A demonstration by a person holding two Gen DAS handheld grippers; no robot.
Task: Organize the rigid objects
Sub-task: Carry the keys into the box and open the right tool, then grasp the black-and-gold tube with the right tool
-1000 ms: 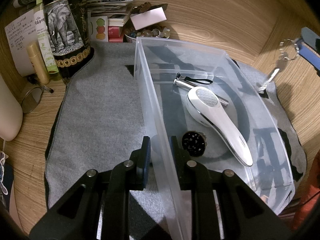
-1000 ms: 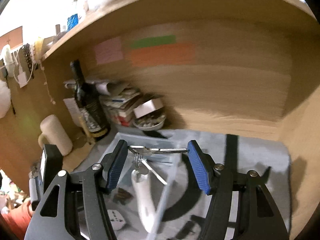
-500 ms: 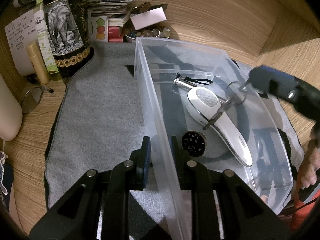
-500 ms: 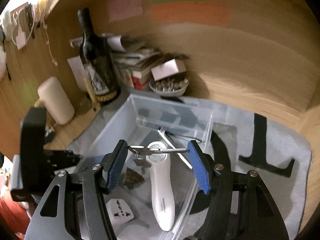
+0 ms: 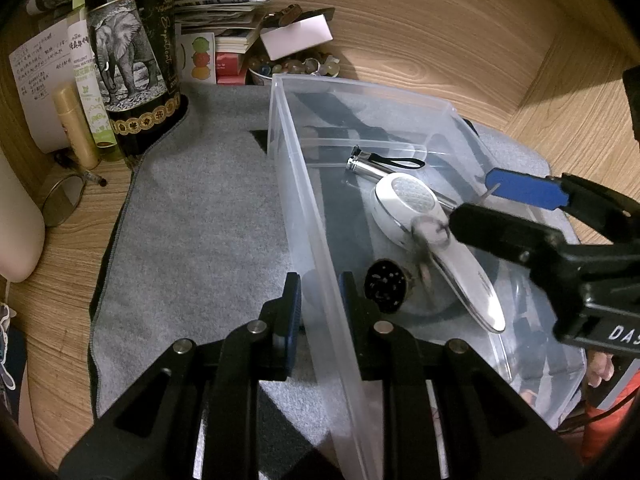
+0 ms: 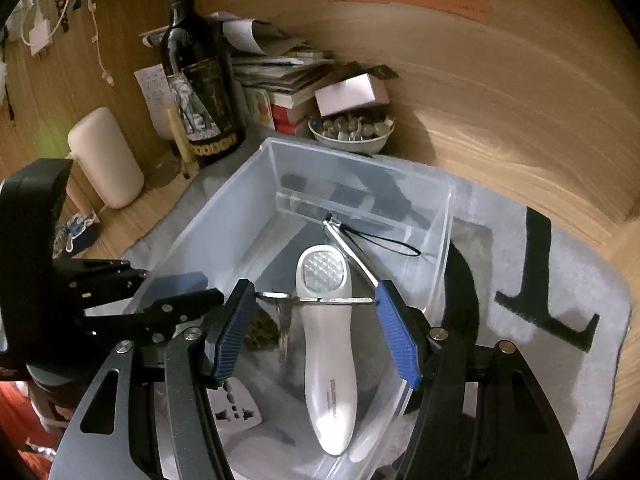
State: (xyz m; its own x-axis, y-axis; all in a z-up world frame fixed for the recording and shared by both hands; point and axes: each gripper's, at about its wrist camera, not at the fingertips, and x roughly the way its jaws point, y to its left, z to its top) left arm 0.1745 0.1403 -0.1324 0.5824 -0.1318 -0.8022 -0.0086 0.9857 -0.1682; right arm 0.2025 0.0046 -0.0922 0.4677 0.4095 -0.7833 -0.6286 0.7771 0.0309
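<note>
R claw (image 6: 316,300) held key set (image 6: 320,300) crosswise, pinched between both pads, directly above bin (image 6: 240,196); L claw (image 5: 320,304) clamped on bin's near wall.

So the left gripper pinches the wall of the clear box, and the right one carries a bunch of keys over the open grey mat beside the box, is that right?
Not quite. The left gripper does pinch the clear box wall, but the right gripper holds the keys over the inside of the box, above the white handheld device, not over the grey mat. The right wrist view shows it.
</note>
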